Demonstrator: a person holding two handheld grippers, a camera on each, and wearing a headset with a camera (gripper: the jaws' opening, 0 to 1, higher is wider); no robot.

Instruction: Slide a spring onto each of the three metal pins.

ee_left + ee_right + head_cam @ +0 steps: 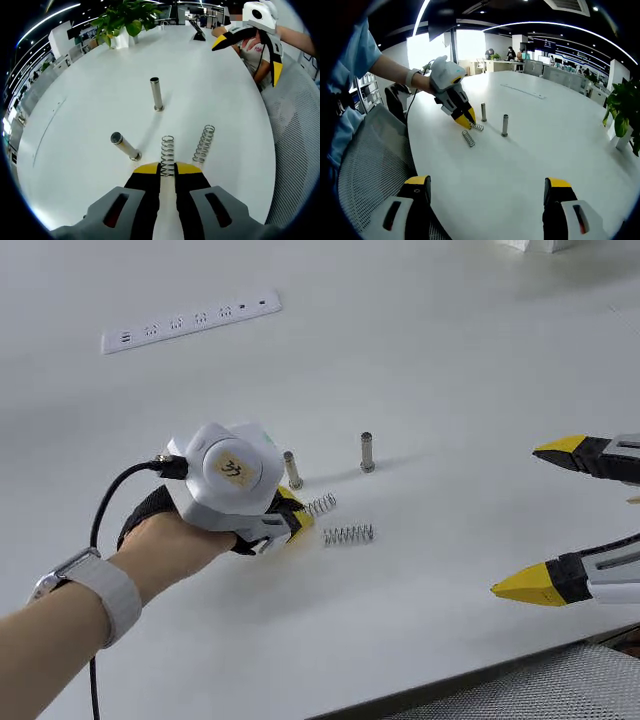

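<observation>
The white tabletop (pixel 420 350) carries everything. On the right, well apart from the work, the right tool (pixel 520 520) hangs with its jaws spread wide and nothing between them. The left tool (pixel 168 169) sits low on the left with its jaws drawn almost together. It seems to pinch the near end of one spring (pixel 167 147), though the gap is too narrow to be sure the wire is truly gripped.

Two pins stand upright just beyond it, both bare: the left pin (pixel 292 470) beside the tool and the right pin (pixel 367 452) farther right. A second spring (pixel 348 534) lies loose, nearer than the first.

I judge the springs light, thin and bouncy, apt to roll or flick away. Hold one across its coils near one end, leaving the other end open for the pin. In the head view the tool's body covers its own tips, and may cover other parts too.
</observation>
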